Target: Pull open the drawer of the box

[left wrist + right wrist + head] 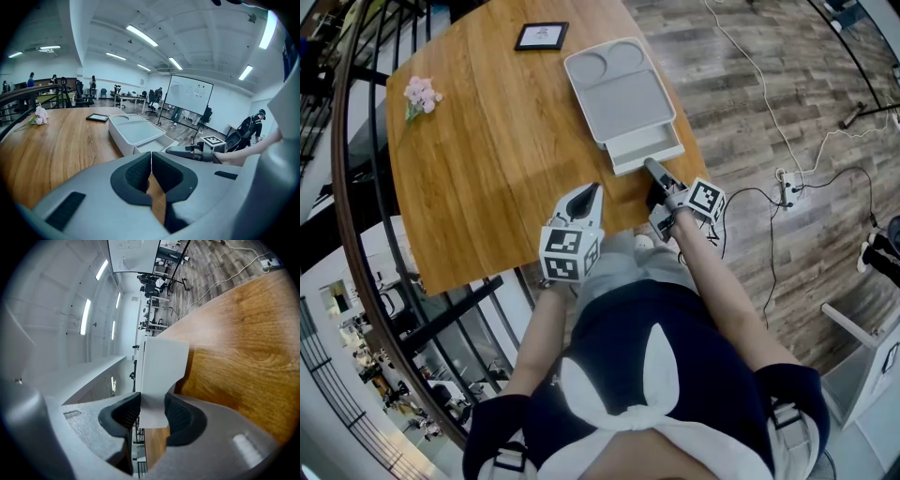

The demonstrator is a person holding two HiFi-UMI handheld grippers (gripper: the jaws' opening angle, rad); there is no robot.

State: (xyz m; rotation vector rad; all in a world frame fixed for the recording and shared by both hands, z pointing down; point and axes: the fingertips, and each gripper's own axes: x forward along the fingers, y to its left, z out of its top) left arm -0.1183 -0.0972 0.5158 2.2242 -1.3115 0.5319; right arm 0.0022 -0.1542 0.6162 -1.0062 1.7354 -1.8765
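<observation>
At the near edge of the desk [487,141], the drawer [645,150] is seen partly pulled out of the grey box [619,89]. The exact contact is hard to make out in the head view: the right gripper [656,173] is only seen meeting the drawer's front. In the right gripper view the box is mostly hidden behind the drawer's front panel, which is clamped between the pads [180,417]. The left gripper [586,199] is held over bare desk, near the drawer on its left, with its jaws closed together and nothing held.
</observation>
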